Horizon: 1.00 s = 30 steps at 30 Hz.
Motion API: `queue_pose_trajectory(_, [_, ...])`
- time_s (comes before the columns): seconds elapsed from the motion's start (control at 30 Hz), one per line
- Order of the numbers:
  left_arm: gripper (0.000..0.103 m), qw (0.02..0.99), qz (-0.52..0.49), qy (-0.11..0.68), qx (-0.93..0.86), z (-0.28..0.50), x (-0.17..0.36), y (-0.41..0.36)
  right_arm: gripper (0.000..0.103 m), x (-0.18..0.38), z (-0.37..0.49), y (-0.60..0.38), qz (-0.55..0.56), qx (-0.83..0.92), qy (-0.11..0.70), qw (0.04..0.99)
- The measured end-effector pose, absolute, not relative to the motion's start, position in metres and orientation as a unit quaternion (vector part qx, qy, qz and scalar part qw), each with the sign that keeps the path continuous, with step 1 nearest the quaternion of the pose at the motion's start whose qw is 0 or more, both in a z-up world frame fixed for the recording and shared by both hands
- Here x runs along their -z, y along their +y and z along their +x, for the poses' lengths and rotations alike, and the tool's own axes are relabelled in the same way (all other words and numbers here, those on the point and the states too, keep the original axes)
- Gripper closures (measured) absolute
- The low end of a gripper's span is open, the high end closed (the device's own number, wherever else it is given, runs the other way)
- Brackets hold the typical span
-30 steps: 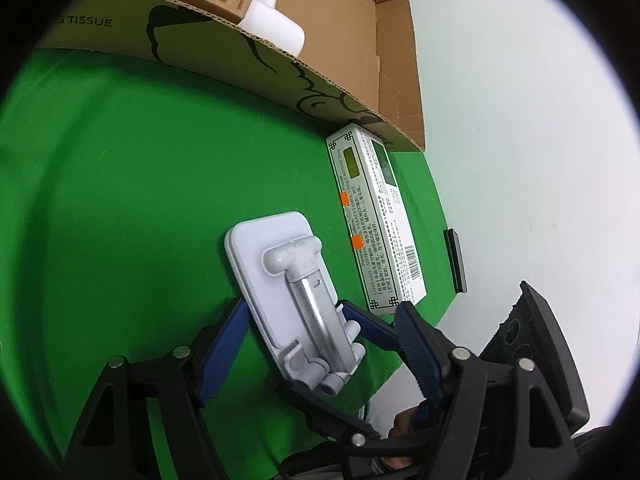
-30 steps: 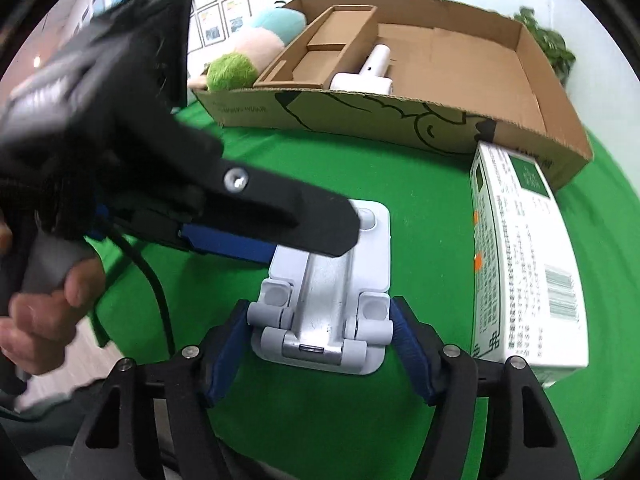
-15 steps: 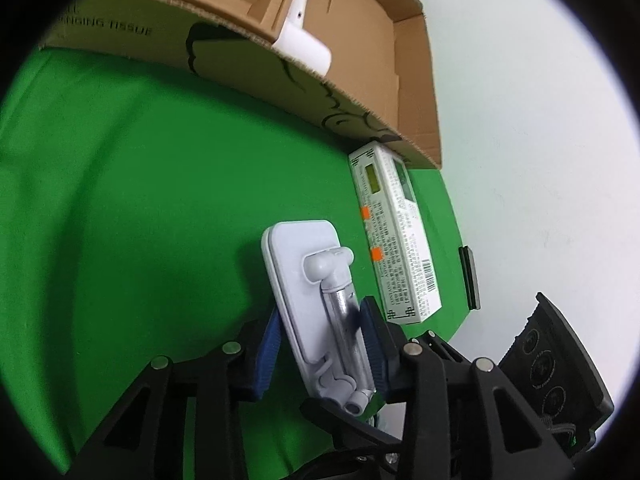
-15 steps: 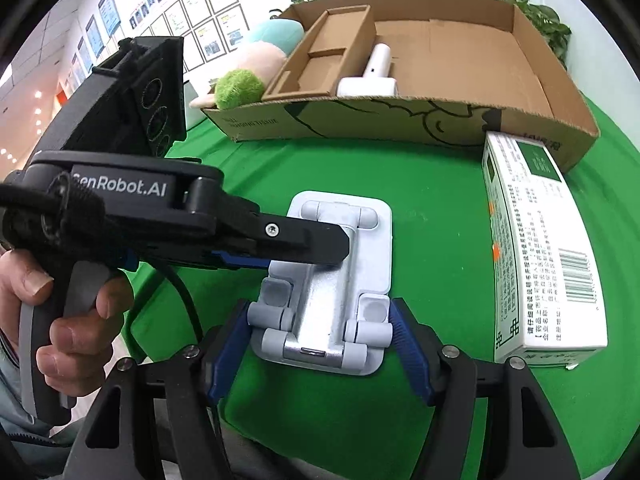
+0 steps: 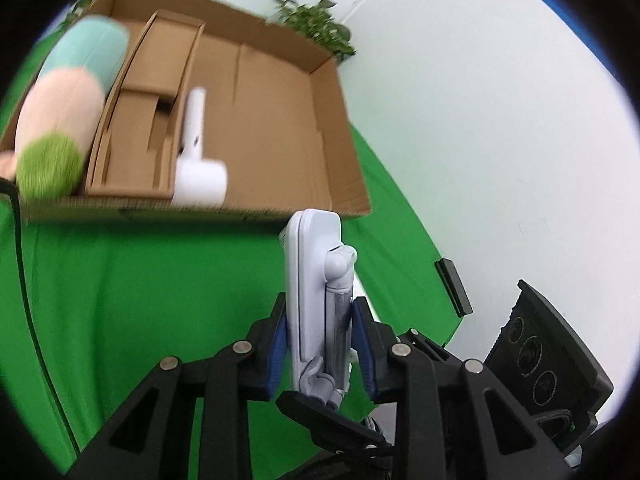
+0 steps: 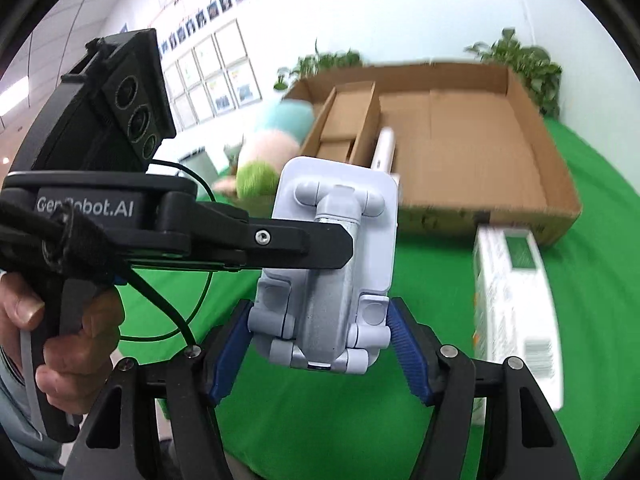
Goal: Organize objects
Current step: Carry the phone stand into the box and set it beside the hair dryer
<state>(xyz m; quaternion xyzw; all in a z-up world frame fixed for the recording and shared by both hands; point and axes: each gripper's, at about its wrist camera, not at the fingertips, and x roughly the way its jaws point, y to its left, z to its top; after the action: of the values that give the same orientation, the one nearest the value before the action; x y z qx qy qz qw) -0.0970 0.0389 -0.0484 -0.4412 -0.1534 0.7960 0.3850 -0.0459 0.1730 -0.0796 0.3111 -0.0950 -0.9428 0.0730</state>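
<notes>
The left gripper (image 5: 320,344) is closed on the stand (image 5: 316,292), its blue pads pinching the flat plate on one side and the metal arm on the other, so the stand rides edge-on between the fingers, clear of the cloth (image 5: 120,300). The right gripper (image 6: 320,350) also has the stand (image 6: 332,264) between its pads (image 6: 408,352); they sit just beside the hinge lugs, but I cannot tell whether they press or merely bracket it. Ahead of both sets of fingers lies the box (image 5: 280,128), with a white tool (image 5: 196,152) and a cardboard insert inside, and open floor beyond the tool. The step in hand looks like carrying the stand to that box. To do it well, keep the left pinch firm, since the grip is narrow and the stand could pivot; clear the near wall before lowering; aim for the bare floor; release the right pads first. The carton (image 6: 516,304) waits right of the right fingers.
</notes>
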Motion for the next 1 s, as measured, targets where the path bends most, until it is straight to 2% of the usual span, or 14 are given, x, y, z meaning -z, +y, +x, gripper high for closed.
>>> queue_pose_trajectory(0.3, [0.076,0.411,-0.388,-0.106,-0.818,-0.120,-0.006,0.062,0.039,0.029,-0.071,0.202,0.265,0.957,-0.094,0.069])
queue_pose_trajectory(0.67, [0.077,0.398,-0.391,-0.093,-0.825,-0.191,-0.048,0.092,0.039,-0.023,-0.143,0.250,0.292,0.945,-0.124,0.084])
queue_pose_trajectory(0.87, [0.077,0.386,-0.418,-0.090,-0.817,-0.228,-0.044,0.101,0.039,-0.022,-0.181,0.270,0.321,0.929,-0.160,0.095])
queue_pose_trajectory(1.0, [0.079,0.377,-0.438,-0.094,-0.811,-0.244,-0.027,0.104,0.039,-0.001,-0.201,0.284,0.346,0.910,-0.200,0.114])
